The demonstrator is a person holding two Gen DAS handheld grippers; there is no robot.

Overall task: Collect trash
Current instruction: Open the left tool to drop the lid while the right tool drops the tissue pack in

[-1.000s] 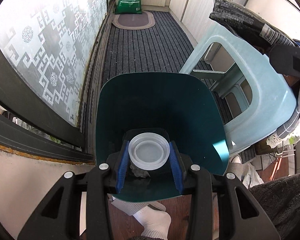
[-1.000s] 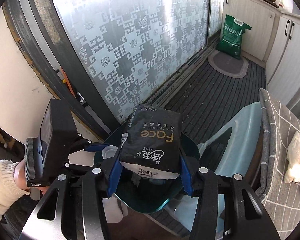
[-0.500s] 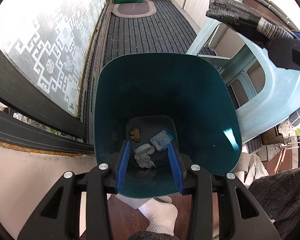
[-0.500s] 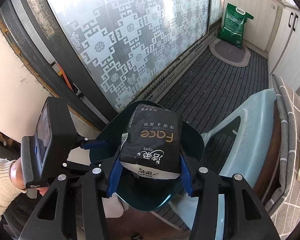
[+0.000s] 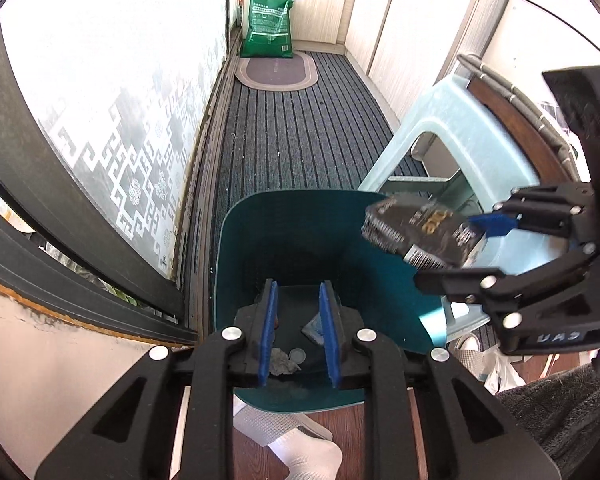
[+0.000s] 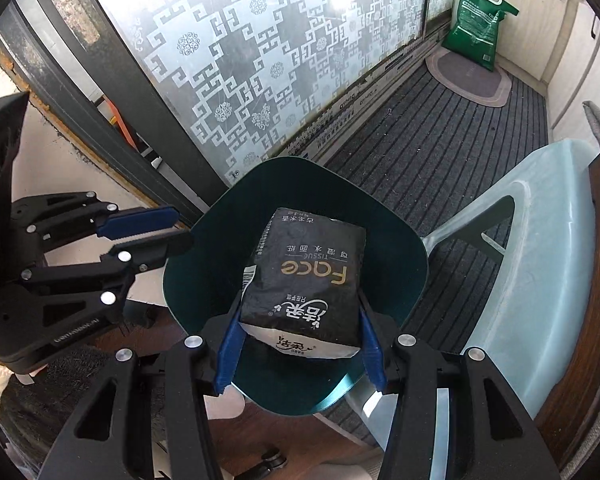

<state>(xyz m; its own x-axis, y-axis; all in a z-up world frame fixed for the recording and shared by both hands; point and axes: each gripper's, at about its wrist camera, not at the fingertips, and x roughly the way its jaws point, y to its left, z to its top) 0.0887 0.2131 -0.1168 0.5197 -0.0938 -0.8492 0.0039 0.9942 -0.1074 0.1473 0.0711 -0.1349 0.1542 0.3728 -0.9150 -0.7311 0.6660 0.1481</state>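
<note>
A teal bin (image 5: 300, 224) stands on the floor below both grippers. In its bottom lie a white lid (image 5: 298, 355), a crumpled tissue (image 5: 282, 364) and a small blue-white packet (image 5: 312, 326). My left gripper (image 5: 299, 320) hovers over the bin's near rim; its jaws are closing with nothing between them. It also shows at the left edge of the right wrist view as the left gripper (image 6: 168, 226). My right gripper (image 6: 298, 308) is shut on a black tissue pack (image 6: 308, 276), held just over the bin's mouth (image 6: 400, 256). From the left wrist view the tissue pack (image 5: 416, 232) hangs over the bin's right rim.
A pale blue plastic stool (image 5: 460, 140) stands right of the bin. A frosted patterned sliding door (image 5: 100, 80) runs along the left. At the far end of the striped carpet are an oval mat (image 5: 276, 74) and a green bag (image 5: 270, 20). A foot in a white sock (image 5: 308, 456) is below.
The left gripper let go of the white lid, which dropped into the bin, then rose while its jaws narrowed. The right gripper came down over the bin with the tissue pack.
</note>
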